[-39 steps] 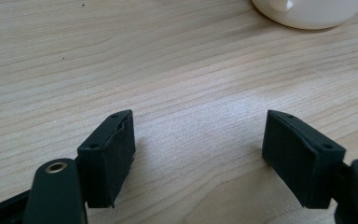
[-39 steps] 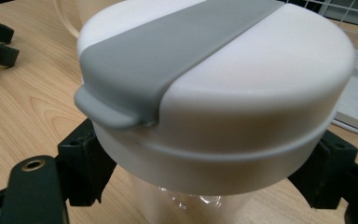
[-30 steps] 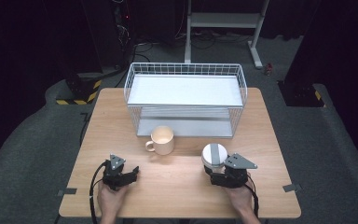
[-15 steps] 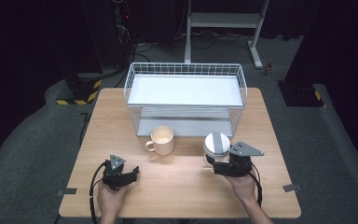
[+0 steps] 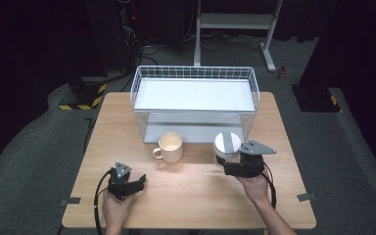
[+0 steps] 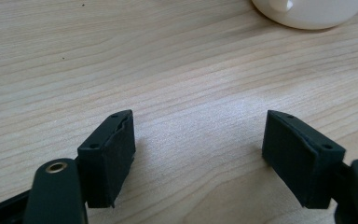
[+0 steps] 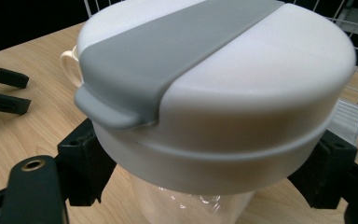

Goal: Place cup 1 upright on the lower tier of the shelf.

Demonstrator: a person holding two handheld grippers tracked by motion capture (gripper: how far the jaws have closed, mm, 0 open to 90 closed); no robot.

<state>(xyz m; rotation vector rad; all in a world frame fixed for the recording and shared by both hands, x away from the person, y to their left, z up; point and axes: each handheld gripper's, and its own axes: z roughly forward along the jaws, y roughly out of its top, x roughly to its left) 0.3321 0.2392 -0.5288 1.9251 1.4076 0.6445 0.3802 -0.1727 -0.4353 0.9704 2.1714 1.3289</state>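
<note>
1. 2 jaws of our right gripper (image 7: 205, 186) clamp the jar (image 7: 214, 107) just under its lid, above the table (image 5: 191, 196), before the wire basket (image 5: 194, 73).
2. We see a clear body, white lid, grey strap.
3. Our left gripper (image 6: 198, 154) rests agape.

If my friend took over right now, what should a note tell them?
Right gripper: shut on the white-lidded jar, just under its lid, near the wire basket.
Left gripper: open, holding nothing, low over the table.
Cream mug: on the table in front of the basket, untouched.
Done: jar gripped.
Left: probably setting the jar in or on the basket, maybe the mug too.
</note>
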